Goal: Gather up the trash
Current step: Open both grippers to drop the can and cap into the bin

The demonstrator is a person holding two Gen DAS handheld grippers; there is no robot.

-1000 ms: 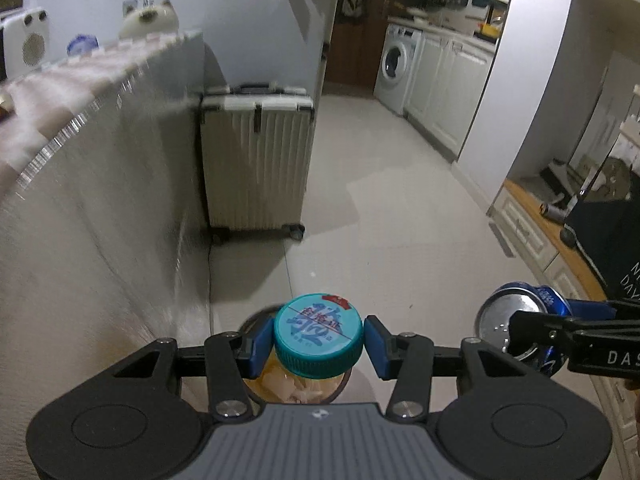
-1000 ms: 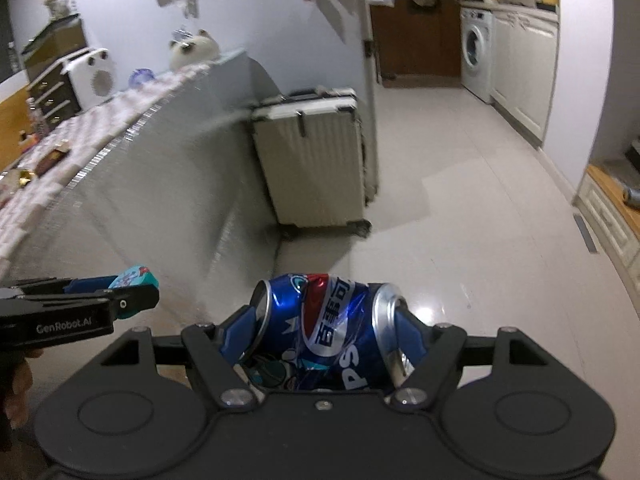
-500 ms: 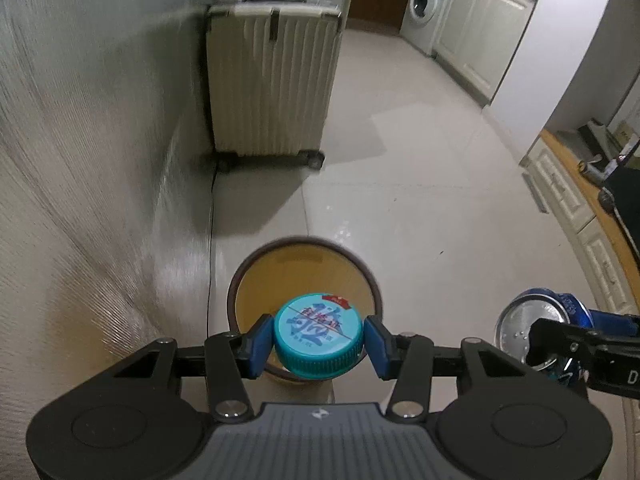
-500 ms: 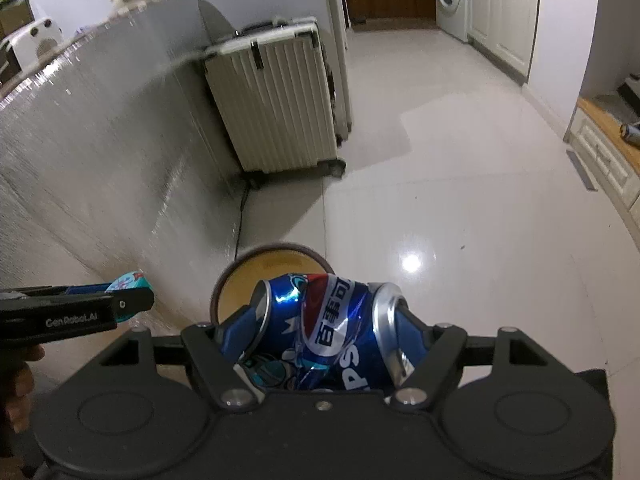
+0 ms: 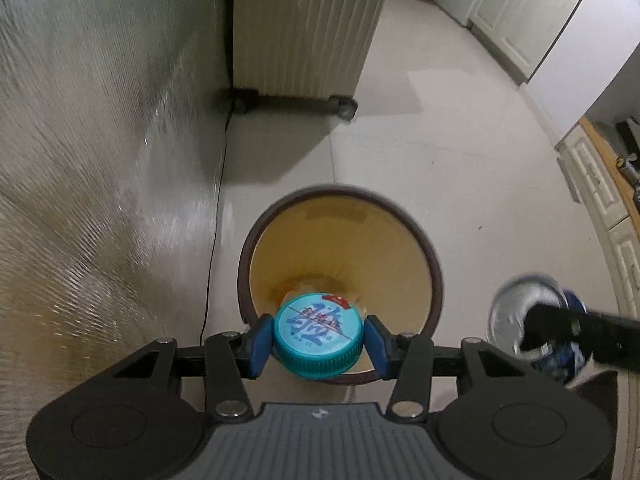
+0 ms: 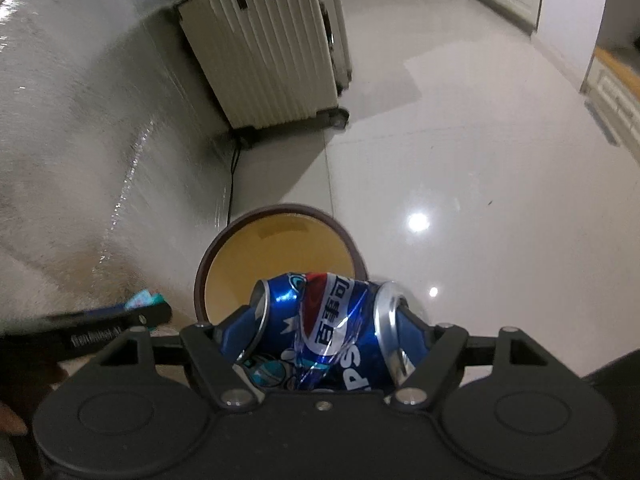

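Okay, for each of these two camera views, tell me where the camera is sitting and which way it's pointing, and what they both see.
Left wrist: sits behind the left gripper, aimed steeply down at the bin; its fingers clamp a teal-capped bottle; the right gripper's tip shows at right.
Right wrist: sits behind the right gripper, aimed down at the floor; its fingers clamp a crushed blue can; the left gripper's tip shows at left.
Shared: bin, suitcase, cable, tiled floor.
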